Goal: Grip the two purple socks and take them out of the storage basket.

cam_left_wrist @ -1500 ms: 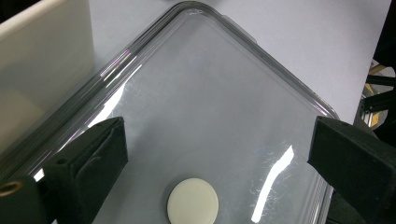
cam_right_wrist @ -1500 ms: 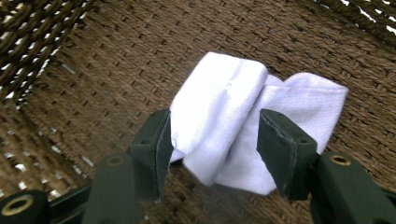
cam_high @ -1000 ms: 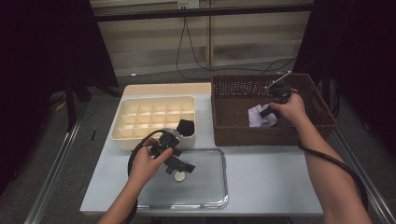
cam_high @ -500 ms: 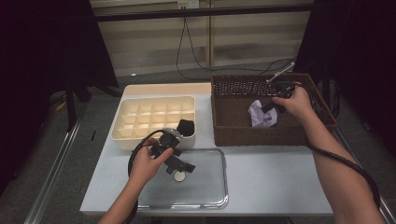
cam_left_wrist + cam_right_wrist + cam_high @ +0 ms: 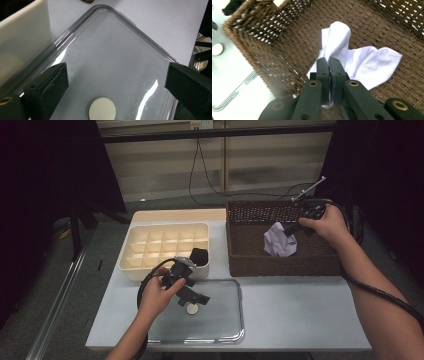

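Dim room, white table (image 5: pixel 300 315), right tool (image 5: pixel 291 231) pinching white cloth (image 5: pixel 280 241) in basket (image 5: pixel 240 255), left tool (image 5: pixel 192 297) agape

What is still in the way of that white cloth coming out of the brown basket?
Only the basket's own wall. The right gripper is shut on the white cloth, which hangs inside the wicker basket. The rim toward the table has to be cleared; nothing else visible blocks it.

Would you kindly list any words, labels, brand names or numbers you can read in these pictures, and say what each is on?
None: no readable text on the white cloth, wicker basket, clear lid, cream tray or either gripper.
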Motion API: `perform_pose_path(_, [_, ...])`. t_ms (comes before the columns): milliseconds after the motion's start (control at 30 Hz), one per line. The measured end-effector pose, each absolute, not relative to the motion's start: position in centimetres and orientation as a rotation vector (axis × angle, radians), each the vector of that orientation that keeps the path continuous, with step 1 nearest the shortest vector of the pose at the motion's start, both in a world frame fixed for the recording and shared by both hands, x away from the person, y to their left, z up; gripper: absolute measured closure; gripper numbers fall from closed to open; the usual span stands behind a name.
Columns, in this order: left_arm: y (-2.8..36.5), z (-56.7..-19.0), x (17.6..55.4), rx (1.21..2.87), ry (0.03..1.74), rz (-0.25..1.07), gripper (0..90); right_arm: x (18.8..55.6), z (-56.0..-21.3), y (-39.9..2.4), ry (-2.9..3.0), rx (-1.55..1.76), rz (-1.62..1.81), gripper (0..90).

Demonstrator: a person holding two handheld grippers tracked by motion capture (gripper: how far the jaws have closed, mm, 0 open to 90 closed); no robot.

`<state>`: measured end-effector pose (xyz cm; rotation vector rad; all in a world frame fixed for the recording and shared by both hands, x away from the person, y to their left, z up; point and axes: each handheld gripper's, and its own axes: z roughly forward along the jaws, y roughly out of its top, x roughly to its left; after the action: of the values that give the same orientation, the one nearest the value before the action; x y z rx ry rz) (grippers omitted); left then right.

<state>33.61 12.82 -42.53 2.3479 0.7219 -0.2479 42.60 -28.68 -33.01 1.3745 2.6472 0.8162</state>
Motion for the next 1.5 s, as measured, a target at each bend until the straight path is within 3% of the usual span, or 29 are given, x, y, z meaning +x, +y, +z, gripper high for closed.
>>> perform_pose_path(1500, [12.7, -42.6, 33.4, 2.317, 0.734, -0.263, 4.5, 39.7, -26.3, -28.5, 2.7, 1.26, 0.901, 88.0])
